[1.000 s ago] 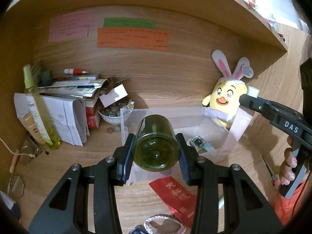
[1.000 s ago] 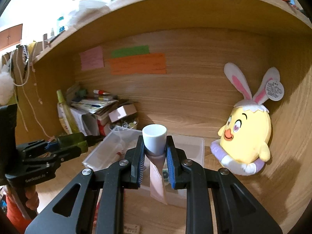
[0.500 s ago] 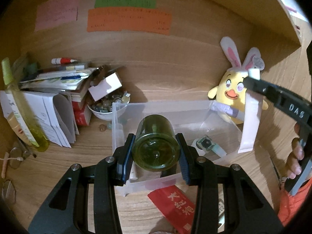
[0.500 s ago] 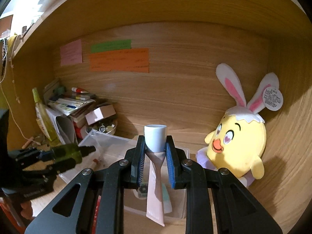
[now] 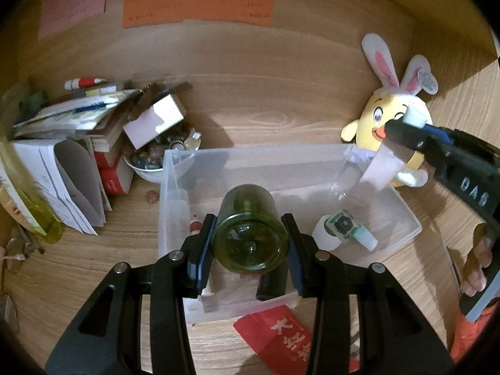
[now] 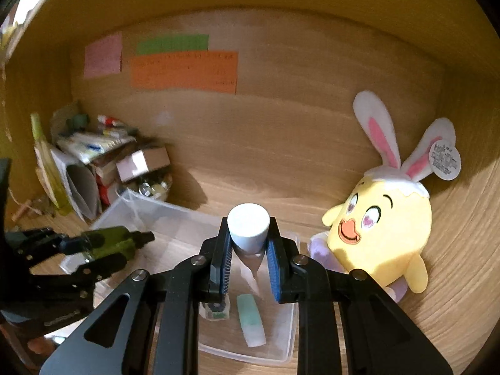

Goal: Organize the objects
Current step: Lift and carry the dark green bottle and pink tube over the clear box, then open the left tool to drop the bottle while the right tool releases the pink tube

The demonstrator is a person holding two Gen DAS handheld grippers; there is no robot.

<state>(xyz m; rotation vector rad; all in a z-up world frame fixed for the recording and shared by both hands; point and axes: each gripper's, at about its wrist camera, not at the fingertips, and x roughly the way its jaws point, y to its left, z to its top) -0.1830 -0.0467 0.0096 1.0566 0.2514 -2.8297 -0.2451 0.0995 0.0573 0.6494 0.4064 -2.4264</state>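
Observation:
My left gripper (image 5: 249, 247) is shut on a dark green bottle (image 5: 248, 234), held lying on its side over the near half of a clear plastic bin (image 5: 403, 206). From the right wrist view the bottle (image 6: 109, 243) shows at the left. My right gripper (image 6: 249, 251) is shut on the white cap (image 6: 248, 227) of a pale pink tube, which hangs down over the bin's (image 6: 284, 337) right end. The tube (image 5: 379, 168) also shows in the left wrist view. A green-and-white tube (image 5: 343, 228) lies inside the bin.
A yellow bunny-eared plush (image 6: 381, 228) leans against the right wall. Books and papers (image 5: 72, 143), a bowl of small items (image 5: 156, 159) and a yellow-green bottle (image 5: 34, 206) crowd the left. A red packet (image 5: 281, 337) lies before the bin.
Both grippers have moved forward into the shelf, over the bin. The green bottle and the pink tube stay gripped and now hang above the bin's inside.

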